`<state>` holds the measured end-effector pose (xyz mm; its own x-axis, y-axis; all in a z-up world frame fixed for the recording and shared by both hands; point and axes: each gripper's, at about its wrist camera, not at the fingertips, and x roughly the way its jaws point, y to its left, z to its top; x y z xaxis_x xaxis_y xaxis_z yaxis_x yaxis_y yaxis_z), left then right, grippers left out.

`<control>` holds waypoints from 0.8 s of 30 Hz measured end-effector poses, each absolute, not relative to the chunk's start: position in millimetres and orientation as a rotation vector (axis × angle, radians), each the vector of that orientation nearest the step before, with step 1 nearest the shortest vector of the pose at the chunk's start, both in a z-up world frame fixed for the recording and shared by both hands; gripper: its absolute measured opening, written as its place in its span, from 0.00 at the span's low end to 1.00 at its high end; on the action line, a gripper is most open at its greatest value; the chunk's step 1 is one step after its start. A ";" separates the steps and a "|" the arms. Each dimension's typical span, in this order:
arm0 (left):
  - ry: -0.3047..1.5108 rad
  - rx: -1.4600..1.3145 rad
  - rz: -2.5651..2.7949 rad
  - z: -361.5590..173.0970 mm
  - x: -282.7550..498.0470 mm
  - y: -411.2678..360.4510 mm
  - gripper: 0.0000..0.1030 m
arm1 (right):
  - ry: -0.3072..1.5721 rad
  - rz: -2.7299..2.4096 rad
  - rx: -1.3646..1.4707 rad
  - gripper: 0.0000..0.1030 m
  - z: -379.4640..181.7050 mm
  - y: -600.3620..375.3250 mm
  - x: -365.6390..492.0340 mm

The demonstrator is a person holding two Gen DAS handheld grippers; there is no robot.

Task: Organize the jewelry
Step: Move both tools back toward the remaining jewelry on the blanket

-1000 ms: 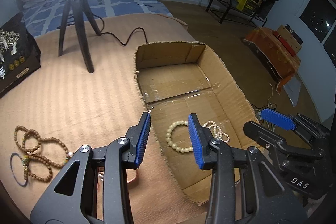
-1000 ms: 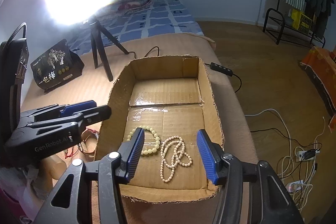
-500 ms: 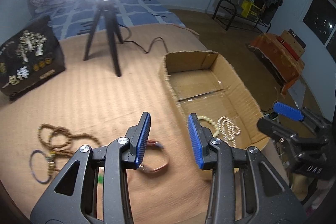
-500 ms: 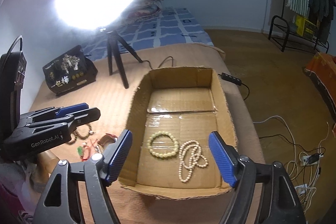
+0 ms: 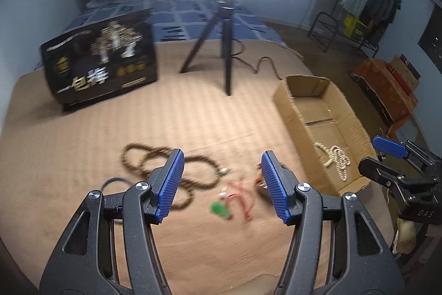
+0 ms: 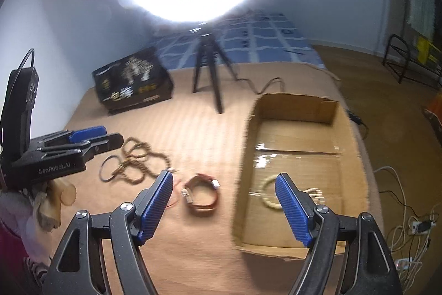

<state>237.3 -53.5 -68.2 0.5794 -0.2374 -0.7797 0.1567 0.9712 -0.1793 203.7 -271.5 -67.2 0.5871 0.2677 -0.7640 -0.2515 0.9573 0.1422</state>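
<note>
A shallow cardboard box (image 5: 287, 104) (image 6: 246, 156) lies on the tan mat and holds a pale bead bracelet (image 6: 266, 191) and a white pearl strand (image 5: 340, 161). Left of it lie a long brown bead necklace (image 5: 154, 156) (image 6: 138, 156), a dark thin ring bangle (image 6: 106, 170), a red cord with a green pendant (image 5: 219, 209) and a reddish-brown bracelet (image 6: 201, 194). My left gripper (image 5: 221, 184) is open and empty above the loose pieces. My right gripper (image 6: 225, 209) is open and empty above the reddish-brown bracelet and the box's left wall.
A ring light on a black tripod (image 5: 223, 46) stands at the back of the mat with its cable trailing right. A black printed box (image 5: 102, 65) stands at the back left. White cables and a power strip (image 6: 411, 226) lie on the floor to the right.
Both grippers have swung left, away from the box and over the loose jewelry. Both have opened wider. The jewelry has not moved.
</note>
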 end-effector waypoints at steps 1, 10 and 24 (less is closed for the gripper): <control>0.928 -0.096 -0.220 -69.1 236.1 -47.1 0.58 | 0.899 0.311 0.017 0.76 -68.3 -267.9 203.2; 0.979 -0.168 -0.121 -91.9 224.0 22.6 0.58 | 1.014 0.376 0.048 0.70 -93.6 -237.7 216.9; 1.160 -0.263 -0.091 -156.5 230.0 75.3 0.65 | 1.115 0.376 0.016 0.65 -125.2 -215.9 236.2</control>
